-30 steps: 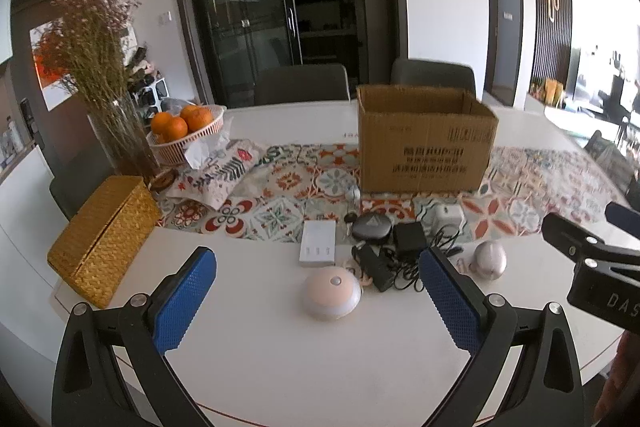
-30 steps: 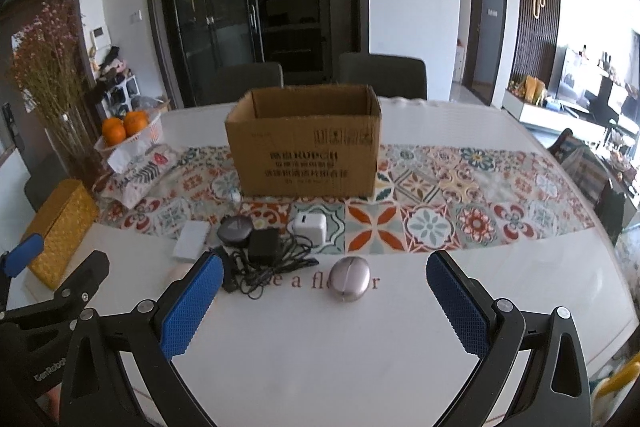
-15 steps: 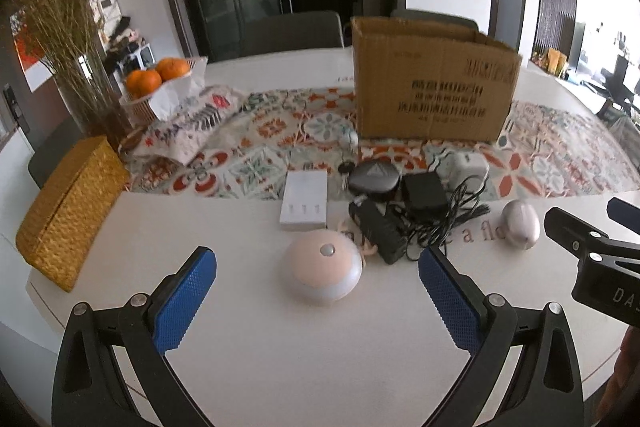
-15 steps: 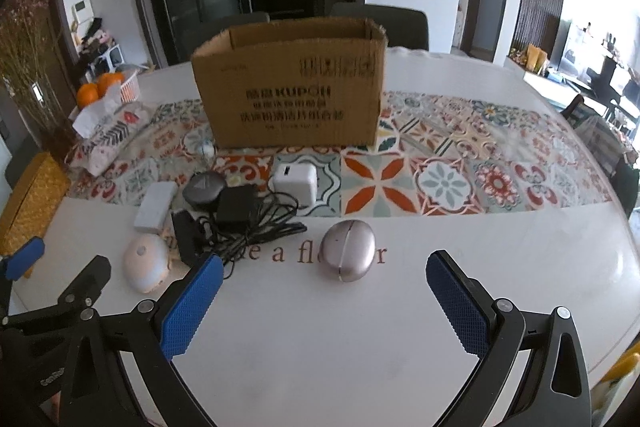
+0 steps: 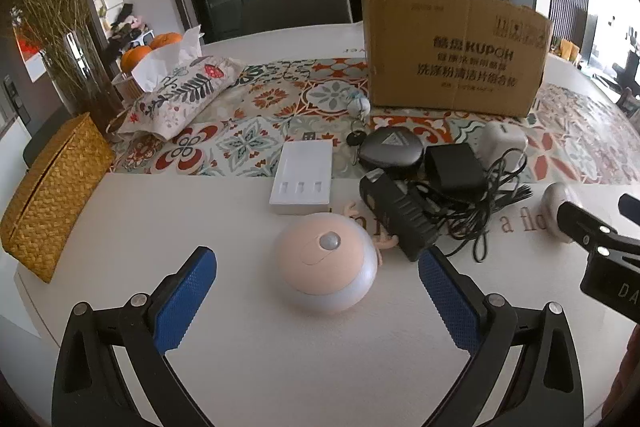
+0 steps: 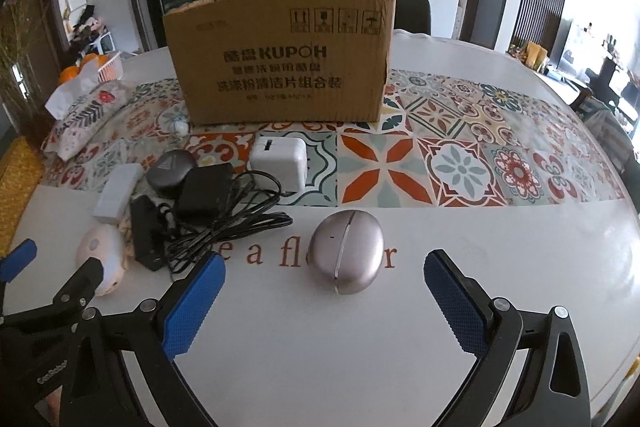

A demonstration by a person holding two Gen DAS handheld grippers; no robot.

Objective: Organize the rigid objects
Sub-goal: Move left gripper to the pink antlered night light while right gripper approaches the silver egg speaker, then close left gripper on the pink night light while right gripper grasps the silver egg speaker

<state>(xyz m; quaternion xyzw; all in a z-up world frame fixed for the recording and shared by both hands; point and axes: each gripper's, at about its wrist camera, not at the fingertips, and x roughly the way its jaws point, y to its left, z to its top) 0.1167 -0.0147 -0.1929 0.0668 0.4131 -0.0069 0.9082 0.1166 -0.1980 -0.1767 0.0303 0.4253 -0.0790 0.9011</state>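
Note:
My left gripper [image 5: 318, 301] is open and empty, its blue pads either side of a round pink lamp [image 5: 326, 263] just ahead on the white table. My right gripper [image 6: 324, 303] is open and empty, facing a silver egg-shaped case [image 6: 347, 257]. Between them lie a white flat box [image 5: 302, 177], a black oval case [image 5: 390, 149], black adapters with tangled cable [image 5: 440, 195] and a white charger cube [image 6: 279, 163]. An open cardboard box [image 6: 280, 67] stands behind them on the patterned runner.
A woven yellow box [image 5: 48, 191] sits at the left table edge. A floral tissue pouch [image 5: 180, 95], a basket of oranges [image 5: 148, 55] and a vase of dried flowers [image 5: 68, 39] stand at the back left. Keys [image 5: 356, 135] lie by the box. Chairs stand behind the table.
Both grippers have moved forward and lower toward the table. The pink lamp and the silver case now lie much closer to the open jaws. Nothing on the table moved.

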